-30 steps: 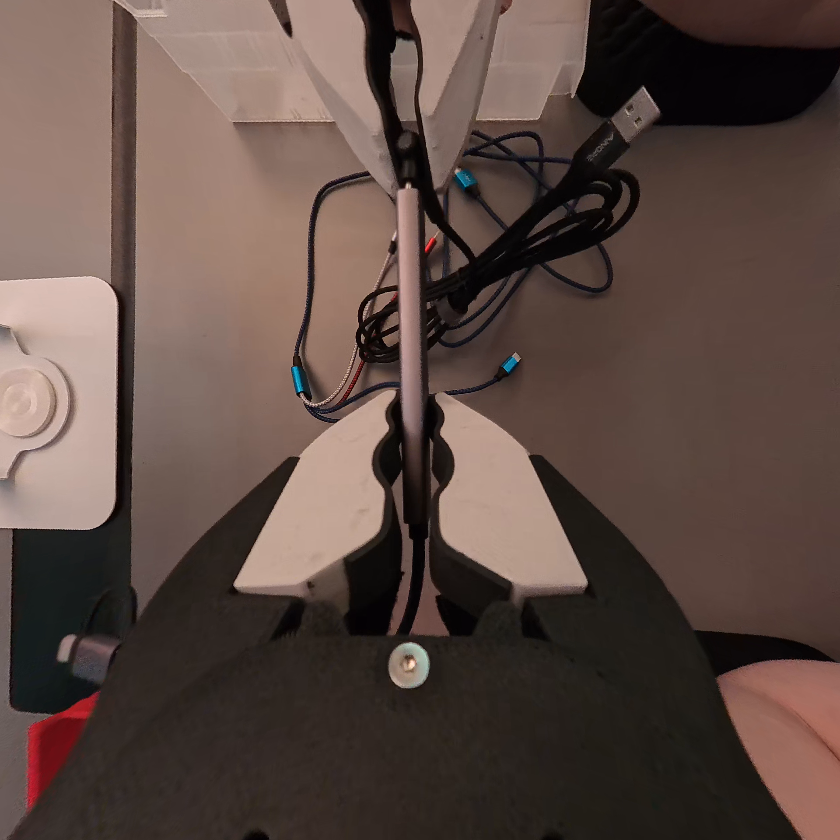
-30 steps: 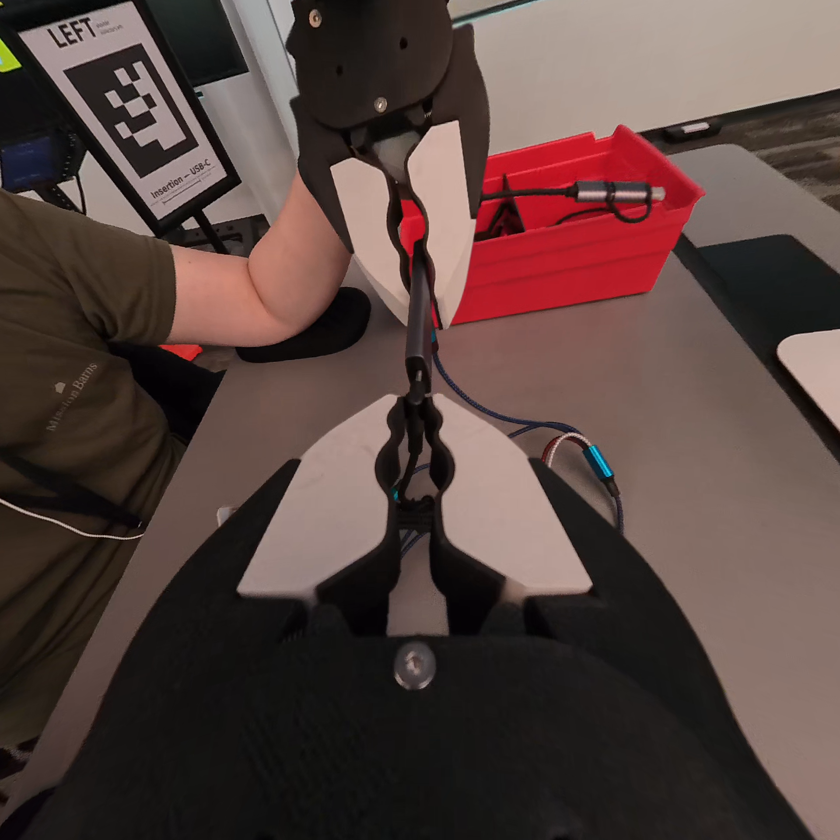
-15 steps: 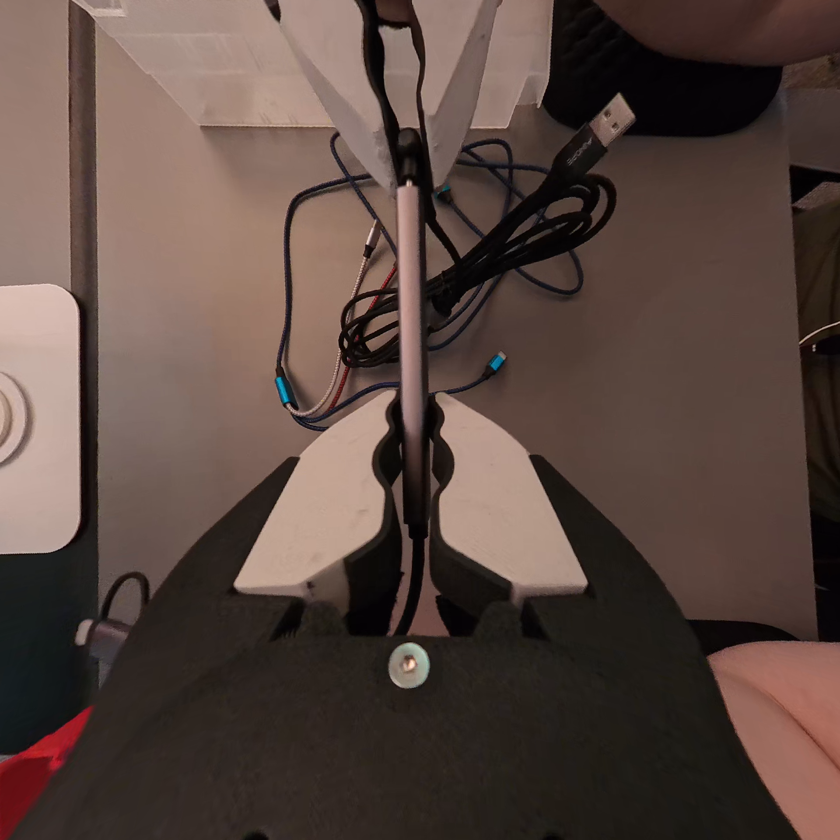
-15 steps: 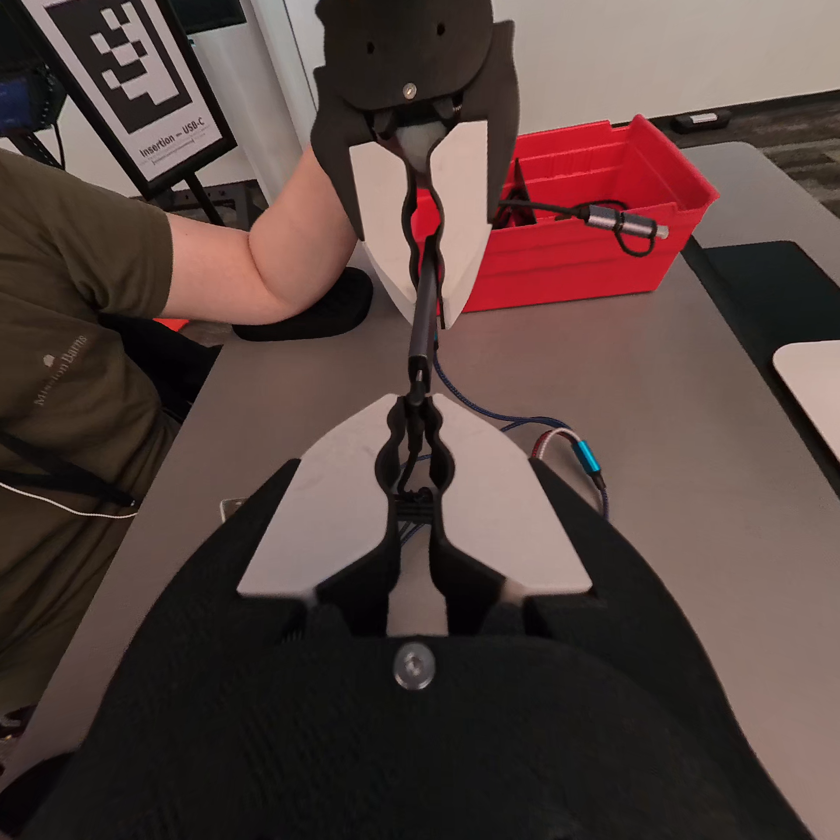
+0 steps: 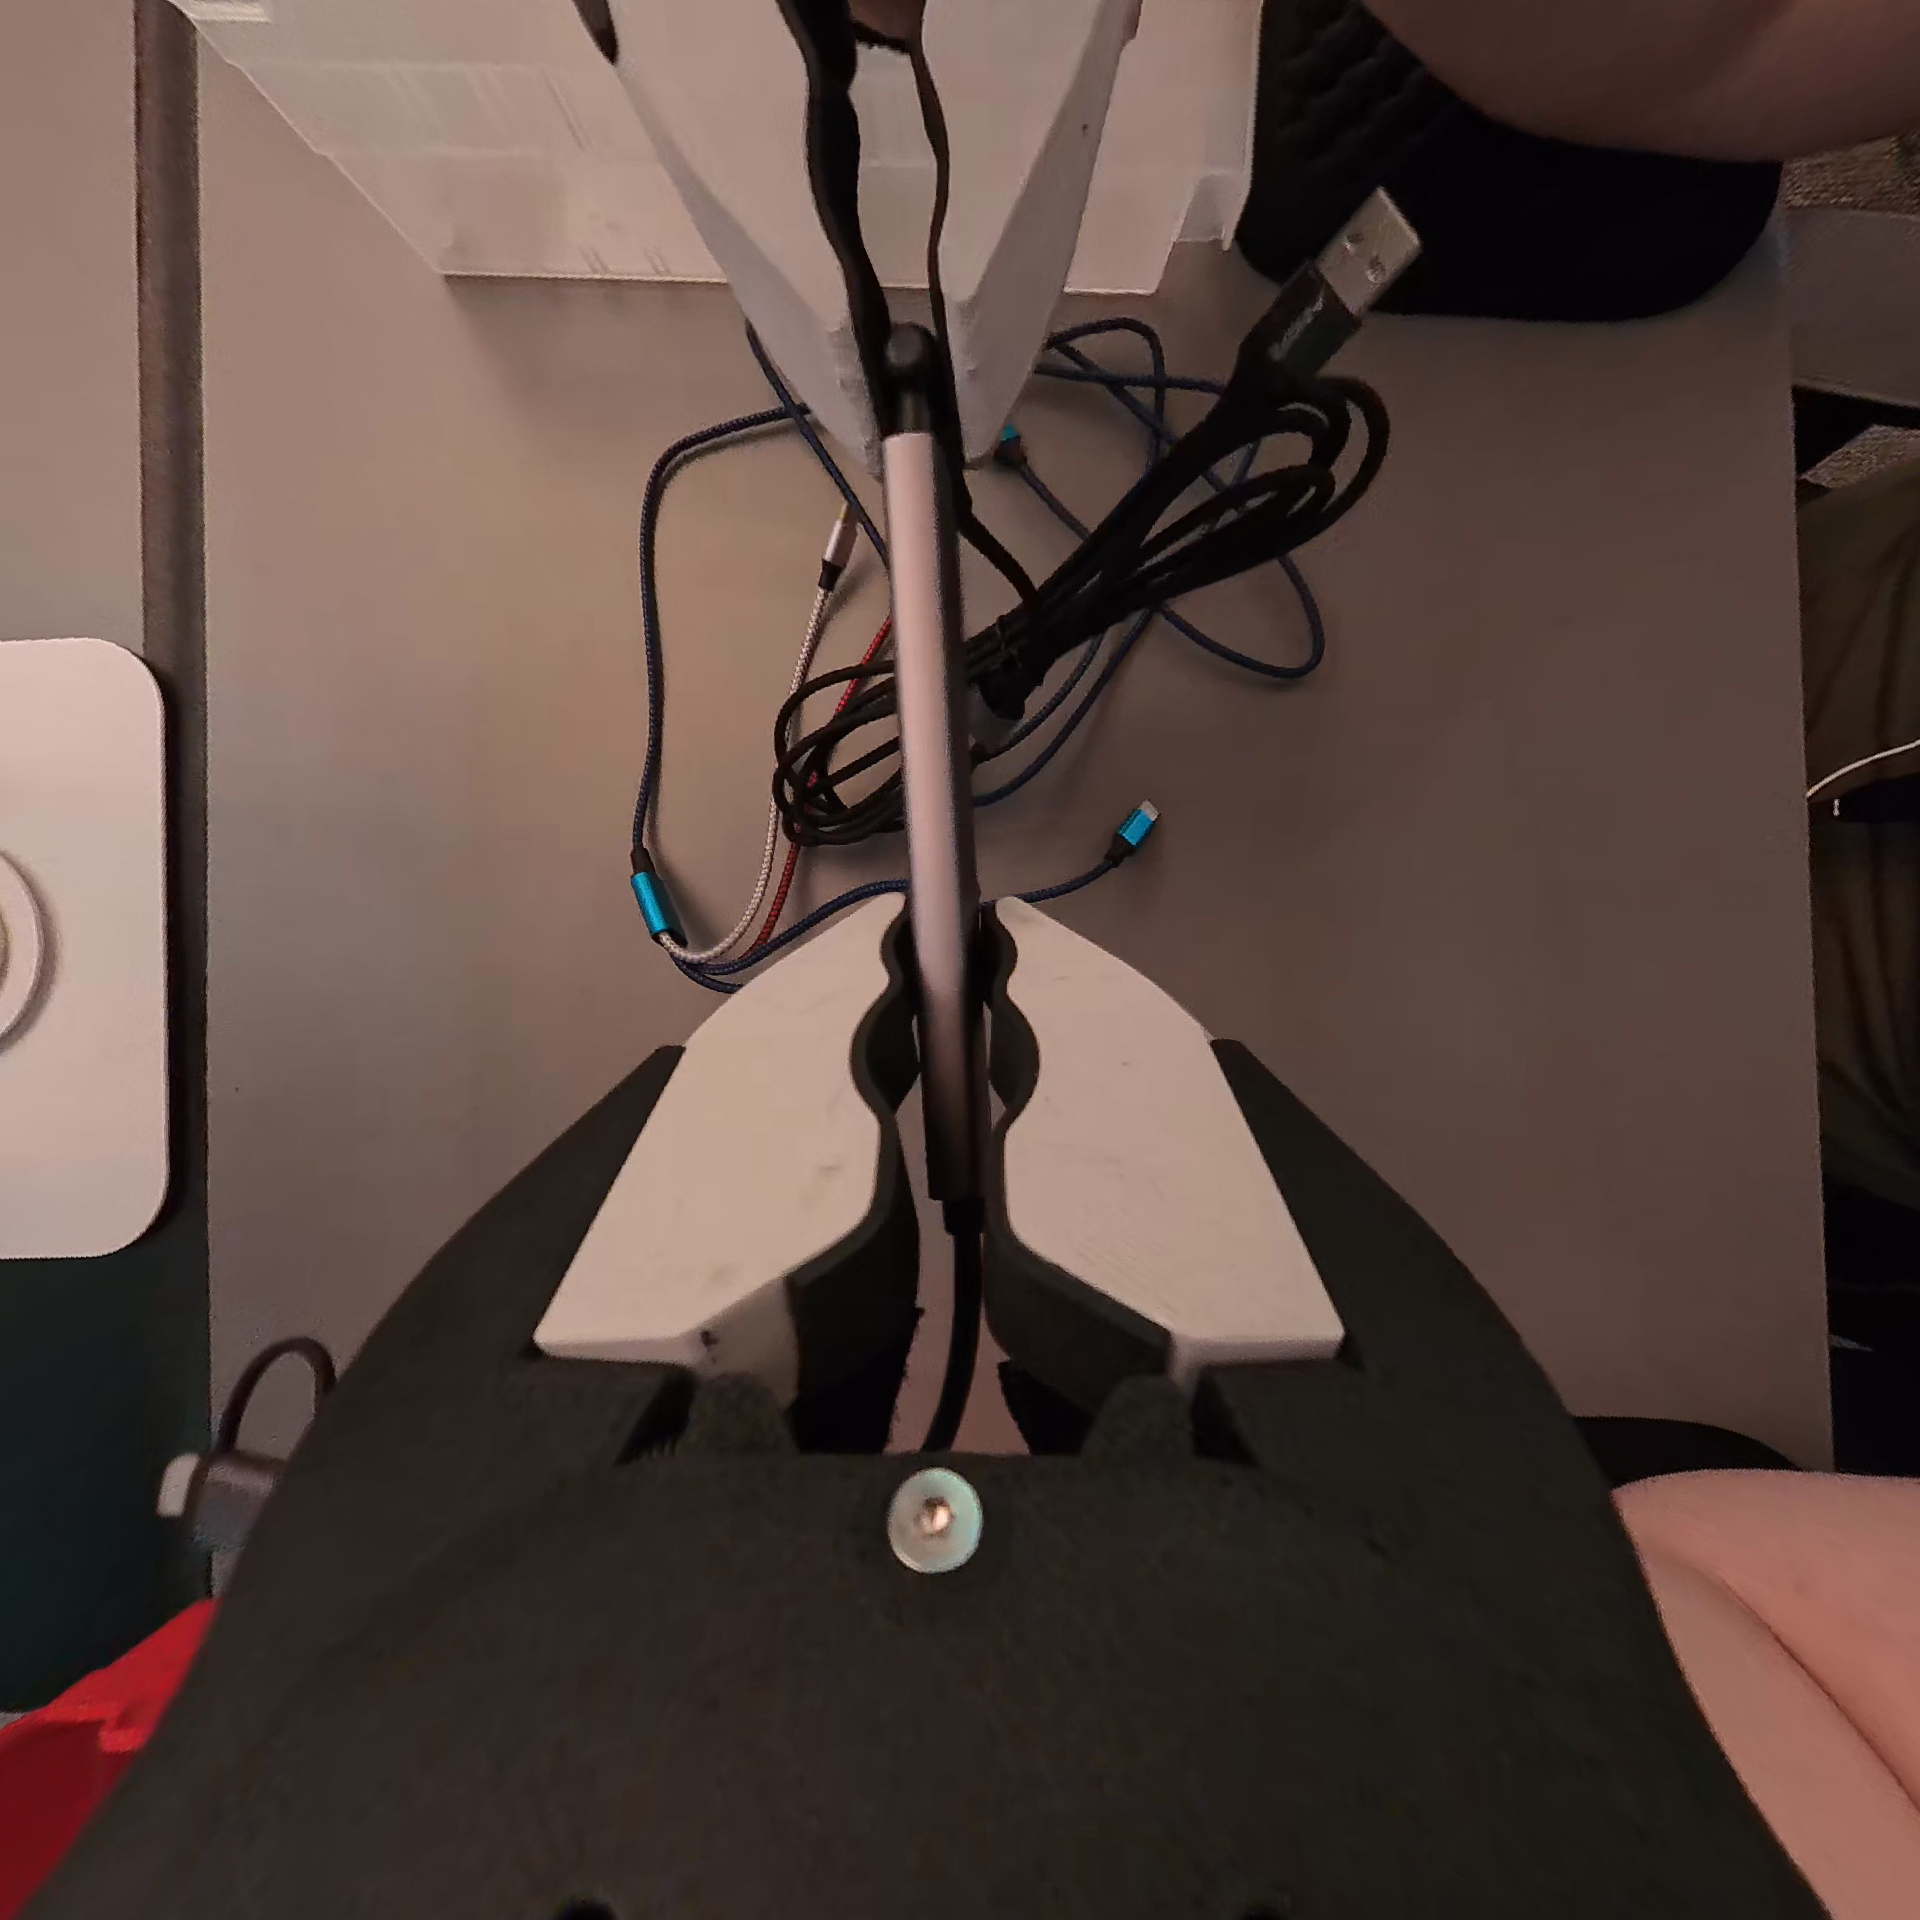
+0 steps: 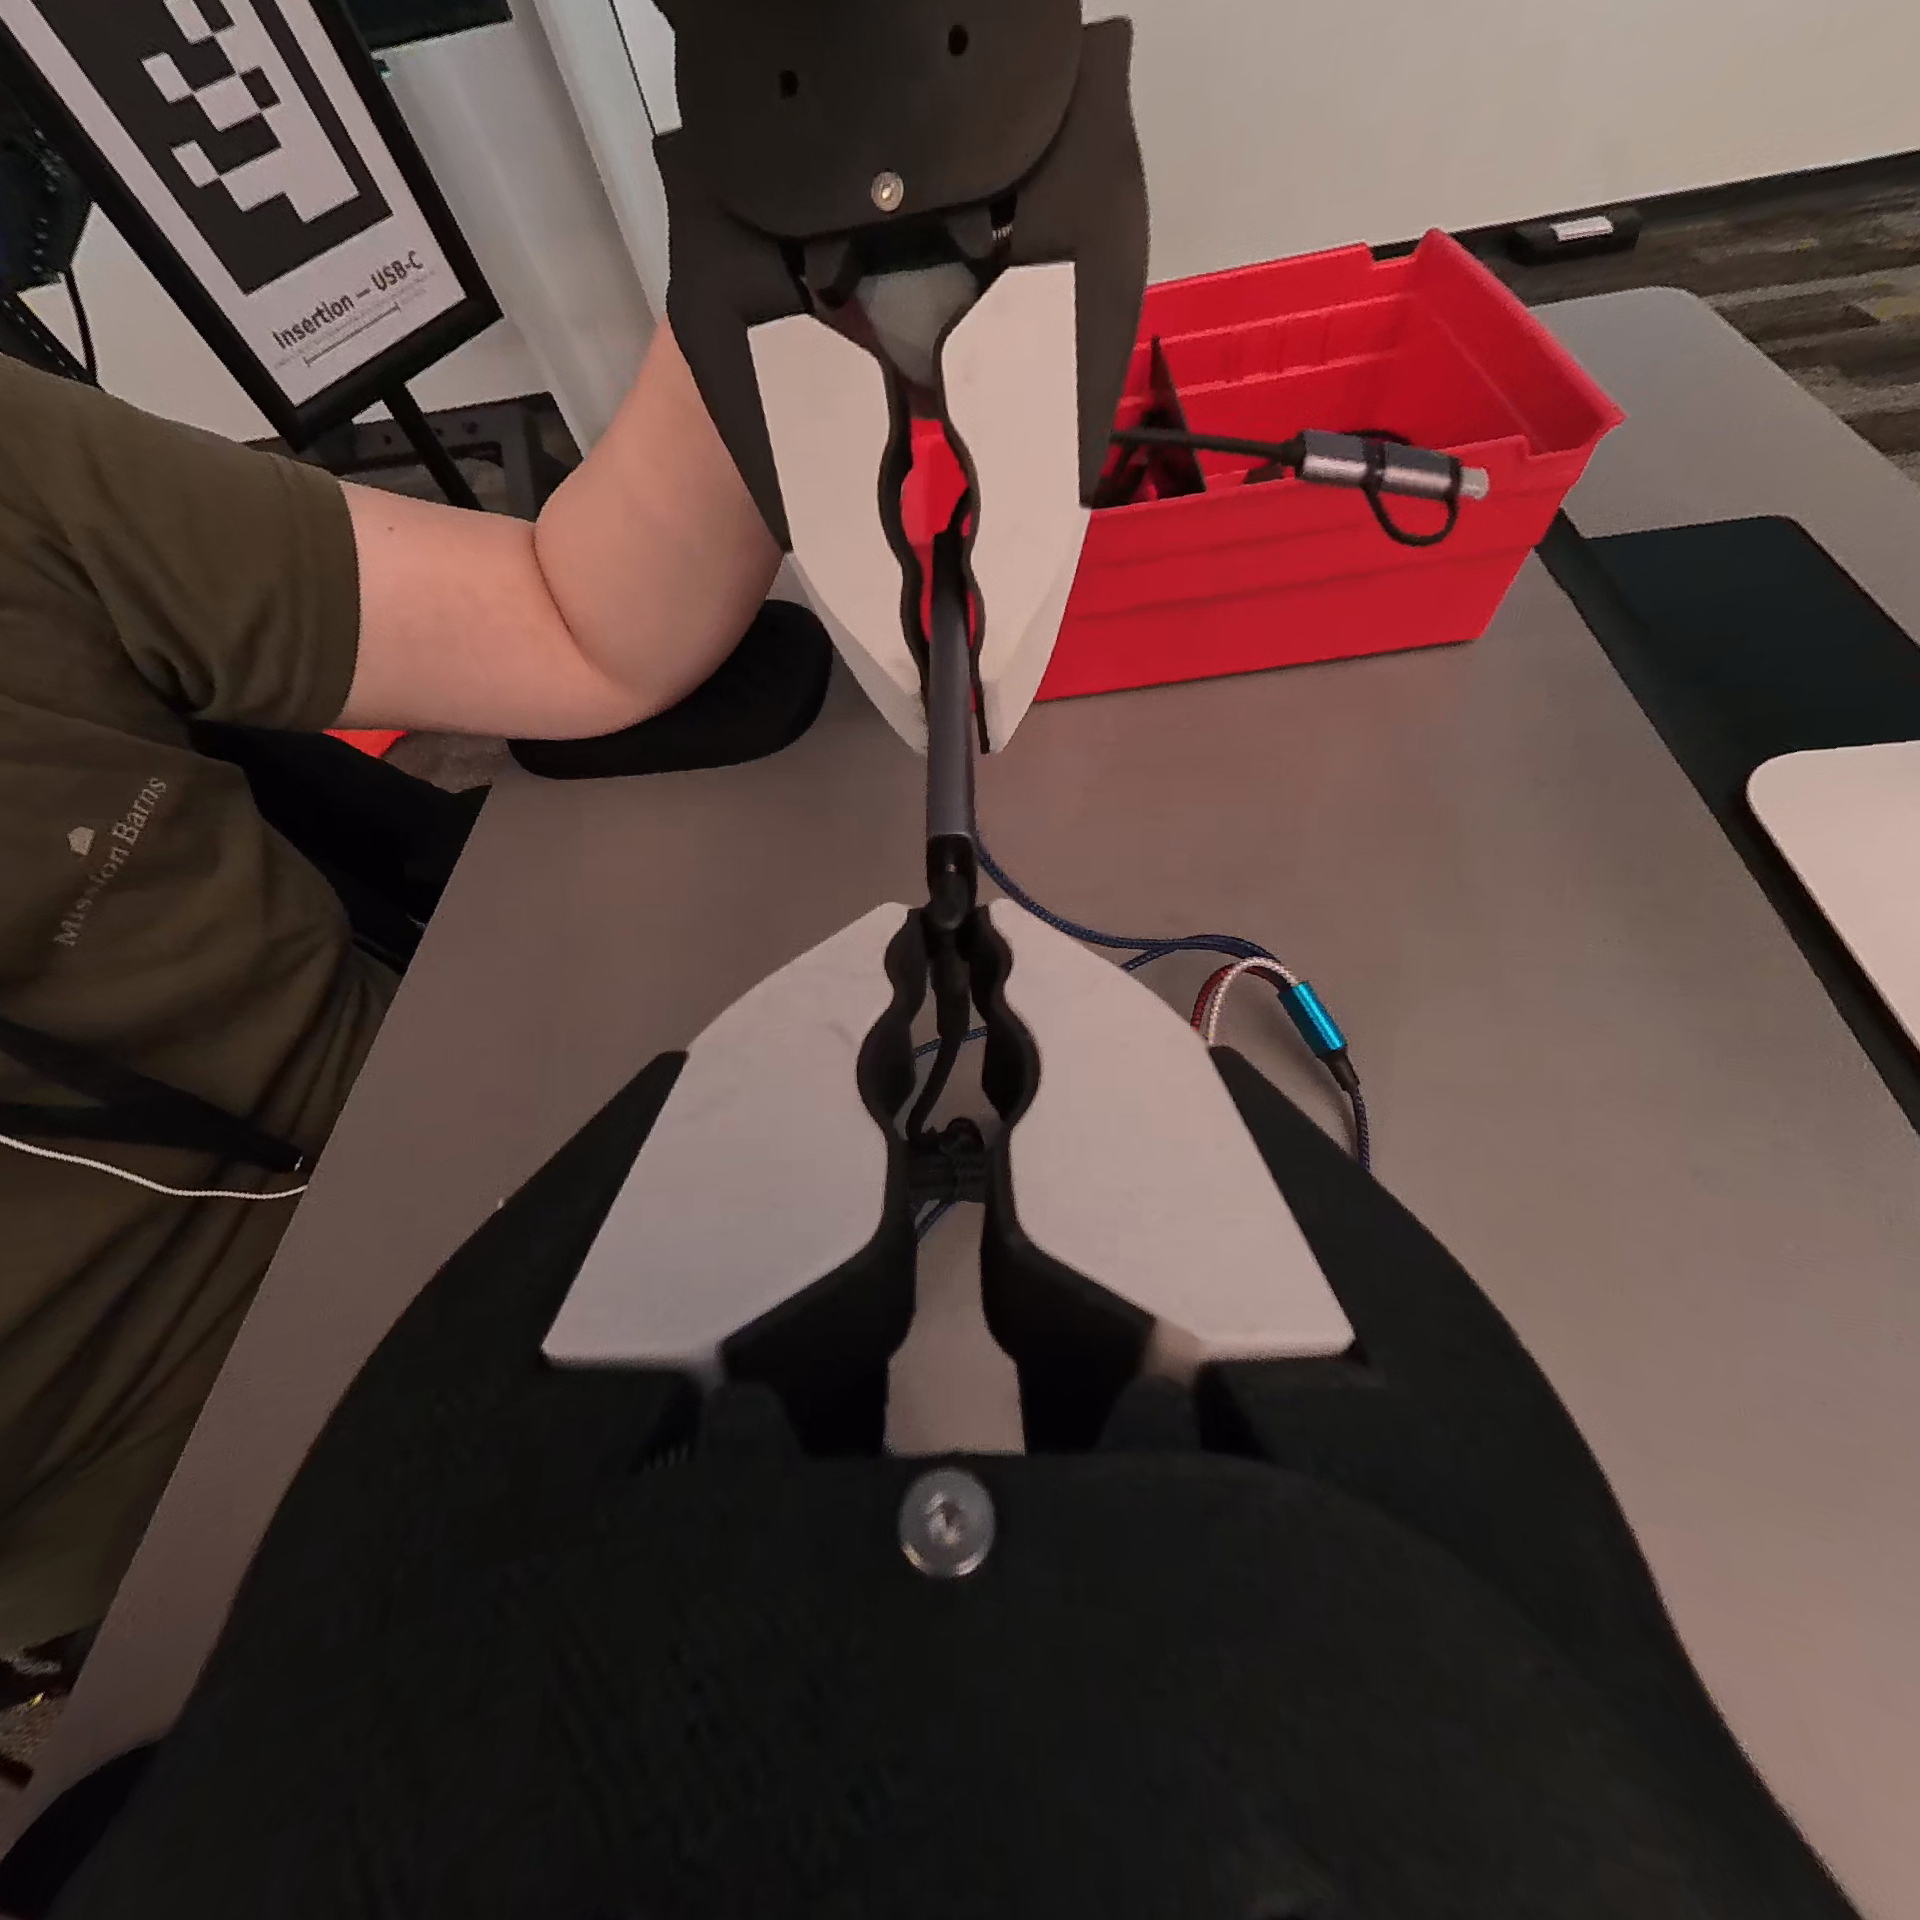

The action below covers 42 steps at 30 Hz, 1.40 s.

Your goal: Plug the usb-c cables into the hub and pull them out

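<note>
My left gripper (image 5: 940, 914) is shut on a slim grey hub (image 5: 930, 675), held edge-on above the table. The hub's own black cord runs back between the fingers. My right gripper (image 6: 948, 914) is shut on a black usb-c plug (image 6: 948, 868) whose tip meets the far end of the hub (image 6: 951, 748). The two grippers face each other tip to tip. The right gripper shows at the top of the left wrist view (image 5: 914, 447) and the left gripper at the top of the right wrist view (image 6: 956, 732). The plug's black cable (image 6: 935, 1070) trails back between my right fingers.
A tangle of black and blue braided cables (image 5: 1143, 582) lies on the grey table (image 5: 1455, 935) under the hub, with a blue connector (image 6: 1311, 1023). A red bin (image 6: 1299, 582) holds a grey adapter cable. A white bin (image 5: 520, 156), a white pad (image 5: 73, 935) and a person's arm (image 6: 582, 582) are nearby. There is about 7 cm between the tips of the two grippers.
Both grippers have drifted together a little over the table, so the cables and pad sit further left in the left wrist view. Hub and plug stay joined; both grips are unchanged.
</note>
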Tool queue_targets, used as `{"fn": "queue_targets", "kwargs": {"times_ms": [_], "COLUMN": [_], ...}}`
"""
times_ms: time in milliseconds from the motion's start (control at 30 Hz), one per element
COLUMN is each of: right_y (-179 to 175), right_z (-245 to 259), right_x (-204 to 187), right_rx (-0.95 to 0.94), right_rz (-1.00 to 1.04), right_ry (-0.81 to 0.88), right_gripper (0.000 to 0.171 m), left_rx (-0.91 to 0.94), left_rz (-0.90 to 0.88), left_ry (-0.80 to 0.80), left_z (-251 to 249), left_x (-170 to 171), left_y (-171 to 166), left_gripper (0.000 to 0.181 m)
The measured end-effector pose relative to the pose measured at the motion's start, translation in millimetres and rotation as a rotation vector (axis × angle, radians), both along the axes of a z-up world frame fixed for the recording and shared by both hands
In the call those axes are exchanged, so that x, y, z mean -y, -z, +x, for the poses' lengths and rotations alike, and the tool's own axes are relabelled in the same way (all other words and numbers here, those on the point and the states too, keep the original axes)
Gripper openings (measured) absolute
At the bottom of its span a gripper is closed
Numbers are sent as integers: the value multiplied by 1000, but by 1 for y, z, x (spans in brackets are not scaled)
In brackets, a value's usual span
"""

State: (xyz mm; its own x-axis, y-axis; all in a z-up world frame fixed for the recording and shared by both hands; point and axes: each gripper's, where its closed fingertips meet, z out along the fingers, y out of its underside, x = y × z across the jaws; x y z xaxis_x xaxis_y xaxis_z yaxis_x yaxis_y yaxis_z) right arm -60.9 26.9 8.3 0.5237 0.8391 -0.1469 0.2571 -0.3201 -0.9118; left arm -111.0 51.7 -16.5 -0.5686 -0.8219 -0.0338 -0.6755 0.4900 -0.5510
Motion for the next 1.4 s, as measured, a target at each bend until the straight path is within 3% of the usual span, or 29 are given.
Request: {"fn": "queue_targets", "kwargs": {"times_ms": [433, 1100, 1400], "right_y": [-31, -9, 4], "right_z": [4, -10, -10], "right_x": [-21, -20, -21], "right_rx": [-369, -176, -104], "right_rz": [53, 8, -41], "right_ry": [62, 75, 94], "right_gripper": [9, 9, 9], "left_rx": [66, -104, -71], "left_rz": [-69, -7, -15], "left_ry": [-57, -38, -65], "left_z": [5, -8, -6], "left_x": [-10, -10, -16], "left_y": [-15, 12, 6], "left_gripper": [8, 6, 6]}}
